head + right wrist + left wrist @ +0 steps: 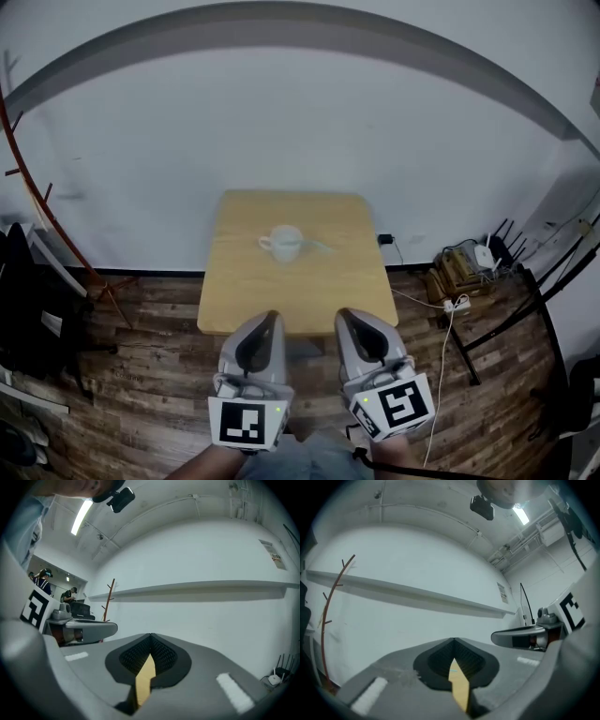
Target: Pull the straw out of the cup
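A white cup [284, 242] stands near the middle of the small wooden table [244, 300]. A thin pale straw [317, 246] sticks out of it, leaning to the right. Both grippers hover side by side over the table's near edge, well short of the cup, pointing level toward the wall. My left gripper [267, 319] is shut with nothing in it, its tips meeting [453, 640]. The right gripper [345, 315] is shut and empty too, its tips together [151, 635]. A sliver of tabletop shows under each pair of jaws.
A red coat rack [37, 202] stands at the left by the wall. Cables, a power strip and a router [459, 267] lie on the floor at the right, beside black stand legs [511, 319]. A long wall shelf [197, 590] runs behind the table.
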Action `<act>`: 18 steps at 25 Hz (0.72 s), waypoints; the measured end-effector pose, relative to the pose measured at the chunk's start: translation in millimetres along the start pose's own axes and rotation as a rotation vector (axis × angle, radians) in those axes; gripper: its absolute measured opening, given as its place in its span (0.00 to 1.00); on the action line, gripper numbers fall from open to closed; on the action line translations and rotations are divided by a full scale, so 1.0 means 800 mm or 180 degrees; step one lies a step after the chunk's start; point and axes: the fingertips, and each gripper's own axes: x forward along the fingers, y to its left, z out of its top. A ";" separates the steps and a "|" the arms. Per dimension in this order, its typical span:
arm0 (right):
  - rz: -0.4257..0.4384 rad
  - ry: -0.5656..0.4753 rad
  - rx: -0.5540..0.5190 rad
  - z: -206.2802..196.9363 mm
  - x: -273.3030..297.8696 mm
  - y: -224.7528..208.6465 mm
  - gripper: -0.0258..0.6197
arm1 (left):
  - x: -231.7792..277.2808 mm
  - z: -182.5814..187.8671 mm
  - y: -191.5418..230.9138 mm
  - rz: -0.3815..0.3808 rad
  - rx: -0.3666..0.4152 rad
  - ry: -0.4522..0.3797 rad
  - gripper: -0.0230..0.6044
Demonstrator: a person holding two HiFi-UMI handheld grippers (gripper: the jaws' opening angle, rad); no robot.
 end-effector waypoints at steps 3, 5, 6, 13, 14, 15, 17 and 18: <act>-0.0033 0.0074 0.0006 -0.006 0.008 -0.003 0.05 | 0.007 -0.010 0.005 -0.0023 -0.0068 0.0065 0.07; -0.0050 0.0114 0.0006 -0.009 0.011 -0.005 0.05 | 0.010 -0.018 0.008 -0.0027 -0.0098 0.0112 0.07; -0.0055 0.0133 0.0010 -0.011 0.011 -0.007 0.05 | 0.011 -0.023 0.009 -0.0026 -0.0111 0.0146 0.07; -0.0045 0.0283 0.0110 -0.045 0.025 -0.023 0.05 | 0.026 -0.062 0.016 0.0031 -0.0148 0.0373 0.07; -0.0032 0.0301 0.0131 -0.050 0.029 -0.026 0.05 | 0.030 -0.065 0.018 0.0042 -0.0132 0.0392 0.07; -0.0018 0.0316 0.0150 -0.054 0.034 -0.029 0.05 | 0.035 -0.069 0.020 0.0046 -0.0094 0.0411 0.07; 0.0005 0.0336 0.0174 -0.061 0.045 -0.040 0.05 | 0.047 -0.077 0.024 0.0053 -0.0017 0.0462 0.07; 0.0014 0.0344 0.0179 -0.065 0.051 -0.047 0.05 | 0.056 -0.080 0.026 0.0069 -0.0019 0.0484 0.07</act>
